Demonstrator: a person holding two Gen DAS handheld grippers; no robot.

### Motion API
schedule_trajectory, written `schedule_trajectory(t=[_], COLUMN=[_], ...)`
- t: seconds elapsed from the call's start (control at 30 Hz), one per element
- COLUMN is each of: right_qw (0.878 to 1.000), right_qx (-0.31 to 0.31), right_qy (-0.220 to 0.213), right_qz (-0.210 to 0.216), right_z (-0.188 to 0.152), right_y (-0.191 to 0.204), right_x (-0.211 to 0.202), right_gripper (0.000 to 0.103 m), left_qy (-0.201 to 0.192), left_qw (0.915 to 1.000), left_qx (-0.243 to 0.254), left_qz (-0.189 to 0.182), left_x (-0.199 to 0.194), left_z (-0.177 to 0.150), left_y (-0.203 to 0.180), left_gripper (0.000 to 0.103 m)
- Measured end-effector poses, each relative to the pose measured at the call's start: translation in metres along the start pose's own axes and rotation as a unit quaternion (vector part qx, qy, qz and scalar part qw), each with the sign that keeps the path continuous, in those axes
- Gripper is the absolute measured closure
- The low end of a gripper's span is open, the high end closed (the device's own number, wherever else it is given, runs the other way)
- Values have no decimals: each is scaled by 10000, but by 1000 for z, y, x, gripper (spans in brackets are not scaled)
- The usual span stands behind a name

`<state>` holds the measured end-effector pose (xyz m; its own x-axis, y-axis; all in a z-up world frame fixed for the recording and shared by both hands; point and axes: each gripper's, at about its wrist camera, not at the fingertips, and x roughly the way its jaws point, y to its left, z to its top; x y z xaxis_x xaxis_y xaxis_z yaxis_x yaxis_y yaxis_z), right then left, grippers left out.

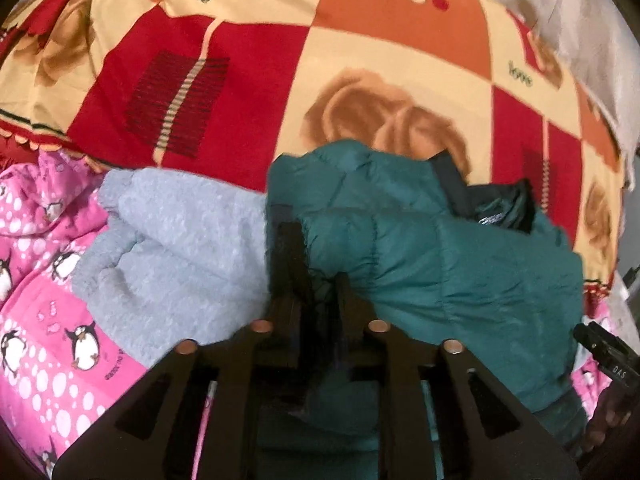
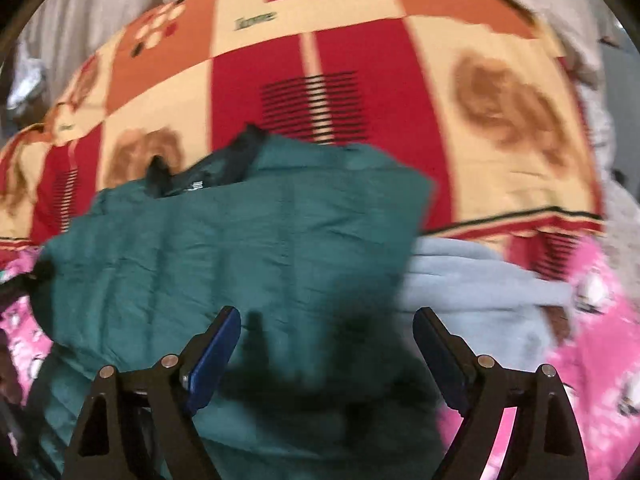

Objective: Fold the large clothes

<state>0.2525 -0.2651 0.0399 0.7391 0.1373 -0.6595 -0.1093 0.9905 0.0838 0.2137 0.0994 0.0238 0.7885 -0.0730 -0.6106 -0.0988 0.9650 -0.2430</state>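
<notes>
Left wrist view, left to right: pink penguin blanket (image 1: 36, 320); grey fleece garment (image 1: 176, 240) just beside the jacket; green puffer jacket (image 1: 440, 264) centre-right on the patchwork bedspread (image 1: 260, 80). Left gripper (image 1: 316, 280) pinched together on the jacket's near-left edge, fabric bunched between the tips. Right gripper's body only just visible at the far right edge there.

Right wrist view: jacket (image 2: 224, 248) fills left and centre, collar and black lining (image 2: 208, 176) pointing away from the tongs; grey fleece (image 2: 480, 284) to the right. Right gripper (image 2: 326, 340) spread wide, empty, hovering over the jacket's near-right part; blurred, contact can't be confirmed.

Judgement: long axis runs hem near, collar far; jacket lies dead ahead of both tongs; left already has it, right is nearer the free side edge, so right needs to close on that edge for the next fold.
</notes>
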Motion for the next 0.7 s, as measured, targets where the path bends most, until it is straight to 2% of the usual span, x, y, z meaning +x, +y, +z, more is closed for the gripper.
schedule_trajectory(t=[0.03,0.1,0.17,0.27,0.33,0.37,0.47,0.53,0.63,0.7], right_qw=[9998,9964,9964,9973,9983,9987,9955,9922,9959,9987], right_qx=[-140,-390,-99,-37,-119,-116,120,165,88,49], right_qy=[154,484,697,606,343,72,-777,-1049,-819,-486], right_qz=[-59,-580,-469,-406,-458,-493,-527,-656,-383,-113], right_z=[-3,-13,-18,-14,-8,-2,14,24,35,34], right_y=[2,2,-10,-12,-6,-4,0,6,16,16], right_x=[12,38,49,43,30,19,-11,-15,8,30], right_gripper=[17,16,15,15,15,15,15,15,15,15], left_qy=[70,200,220,15,-391,-640,-1186,-1071,-443,-64], left_qw=[10000,9995,9990,9984,9965,9948,9911,9929,9975,9965], left_qx=[-51,-253,-390,-476,-455,-397,-65,225,524,639], left_qz=[39,51,27,307,591,686,604,460,185,531], left_x=[3,6,4,-8,-24,-34,-55,-50,-24,-4], left_z=[-1,-3,-3,-1,1,2,3,0,-8,-16], left_y=[3,11,17,20,13,7,-14,-28,-40,-41], left_gripper=[68,38,37,37,37,37,37,37,37,37])
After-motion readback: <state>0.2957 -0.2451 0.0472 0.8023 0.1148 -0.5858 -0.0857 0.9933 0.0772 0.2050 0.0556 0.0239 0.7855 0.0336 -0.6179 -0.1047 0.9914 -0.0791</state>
